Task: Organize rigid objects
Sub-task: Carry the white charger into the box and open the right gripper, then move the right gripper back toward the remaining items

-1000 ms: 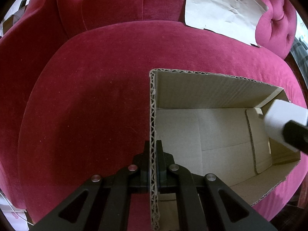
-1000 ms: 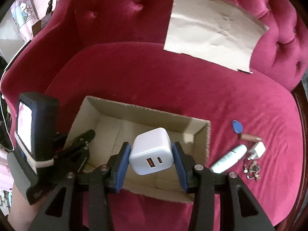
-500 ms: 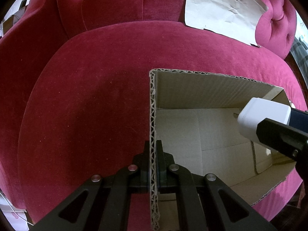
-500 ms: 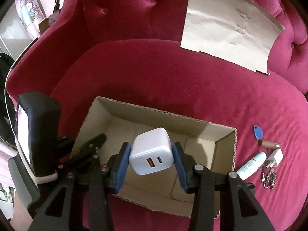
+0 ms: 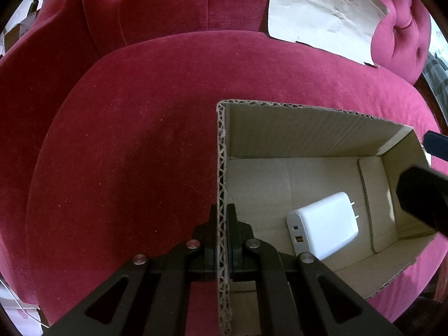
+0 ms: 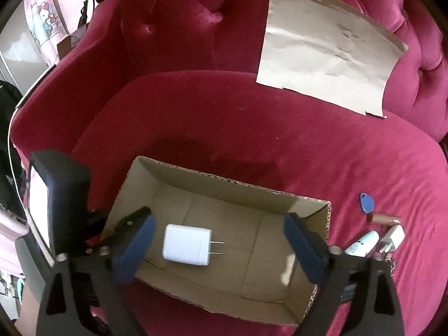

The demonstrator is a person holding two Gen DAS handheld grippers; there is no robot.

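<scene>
A white wall charger (image 6: 187, 245) lies flat on the floor of an open cardboard box (image 6: 229, 180), prongs toward the right. Above it hangs my right gripper (image 6: 221, 238); its jaws are opening, the blue pads (image 6: 140, 240) stand wide apart and touch nothing. My left gripper (image 5: 222, 218) is shut on the box's left wall (image 5: 222, 168), one finger on each side of the corrugated edge. In the left wrist view the charger (image 5: 324, 225) rests in the box, and a dark finger of the right gripper (image 5: 420, 196) shows at the right edge.
The box sits on a red velvet armchair seat (image 6: 252, 117). Right of the box lie a blue key fob (image 6: 366, 203), a brown tube (image 6: 383, 219), a small white plug (image 6: 393, 238) and a white-teal tube (image 6: 362, 242). A paper sheet (image 6: 327, 47) leans on the backrest.
The right gripper held the charger over the box, then its jaws spread and the charger dropped to the box floor. The left gripper kept its hold on the box wall.
</scene>
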